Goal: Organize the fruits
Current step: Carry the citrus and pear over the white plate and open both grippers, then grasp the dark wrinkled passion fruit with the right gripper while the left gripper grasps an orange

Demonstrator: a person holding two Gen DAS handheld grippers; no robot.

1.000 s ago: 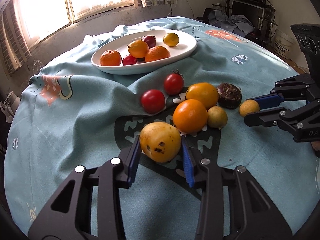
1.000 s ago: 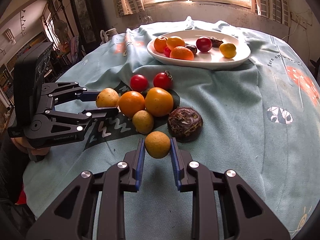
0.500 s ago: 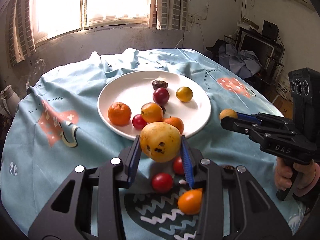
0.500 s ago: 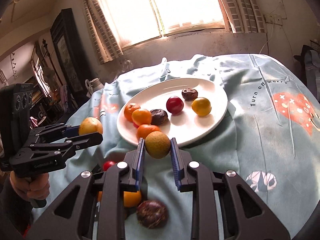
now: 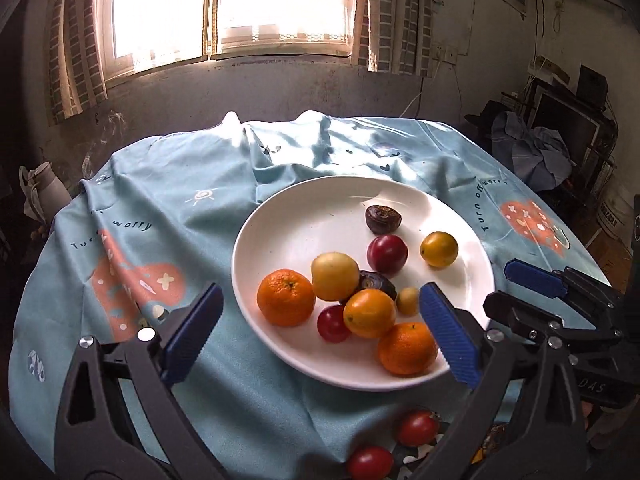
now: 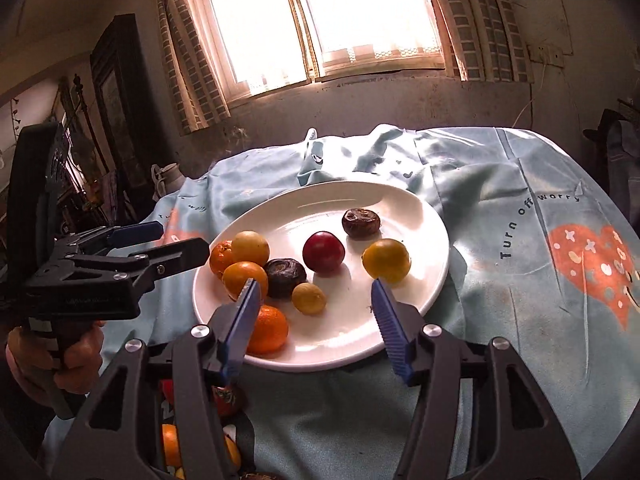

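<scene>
A white plate (image 5: 280, 208) (image 6: 360, 188) on the blue tablecloth holds several fruits. The large yellow fruit (image 5: 335, 276) (image 6: 250, 248) lies on it beside an orange (image 5: 285, 297). The small yellow fruit (image 5: 407, 301) (image 6: 308, 298) rests near the plate's front. My left gripper (image 5: 320, 334) (image 6: 172, 244) hovers over the plate's near-left rim, jaws opening wide, nothing pressed between them. My right gripper (image 6: 316, 322) (image 5: 520, 296) hovers over the near rim, jaws opening, the small fruit just beyond its pads and free. Two red tomatoes (image 5: 416, 428) and an orange (image 6: 170, 444) lie on the cloth below.
The cloth is bunched into folds (image 5: 288, 148) behind the plate. A white jug (image 5: 40, 192) stands off the table's left edge. Furniture and clothes (image 5: 536, 152) crowd the right of the room. A person's hand (image 6: 52, 356) grips the left tool.
Both grippers carried their fruits from the cloth up over the plate and opened. The large yellow fruit and the small yellow fruit now lie on the plate.
</scene>
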